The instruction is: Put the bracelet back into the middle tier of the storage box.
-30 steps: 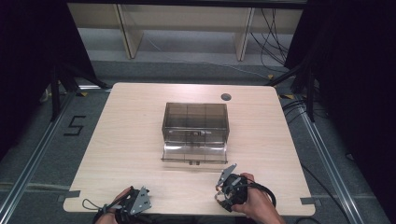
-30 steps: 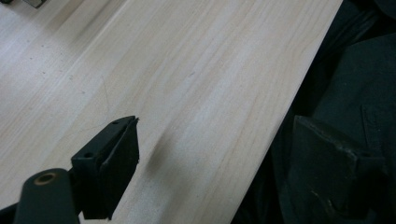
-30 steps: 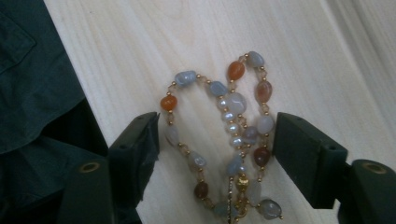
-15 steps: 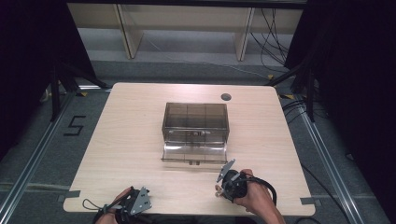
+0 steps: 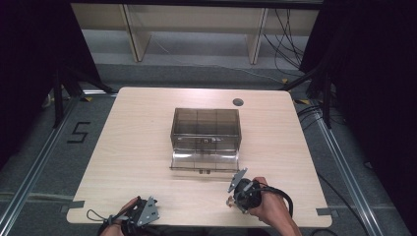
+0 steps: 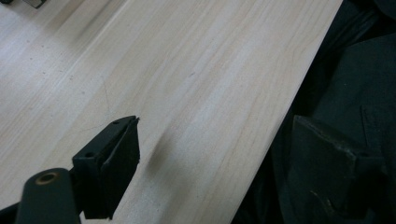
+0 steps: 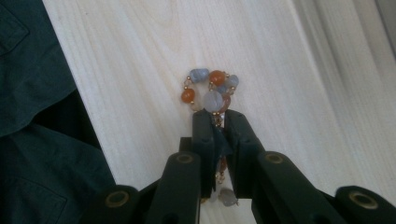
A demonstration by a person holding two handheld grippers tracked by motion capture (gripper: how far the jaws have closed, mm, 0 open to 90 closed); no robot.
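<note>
now the light, floppy bead bracelet is pinched tight at its string by the right gripper, just closed.

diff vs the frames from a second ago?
The right claw has just been closing and is now shut on the bead bracelet, which sticks out past its tips over the table near the front edge. The hand barely shifted. Unchanged: the left claw resting at the front left, and the clear box mid-table with its front flap down.
</note>
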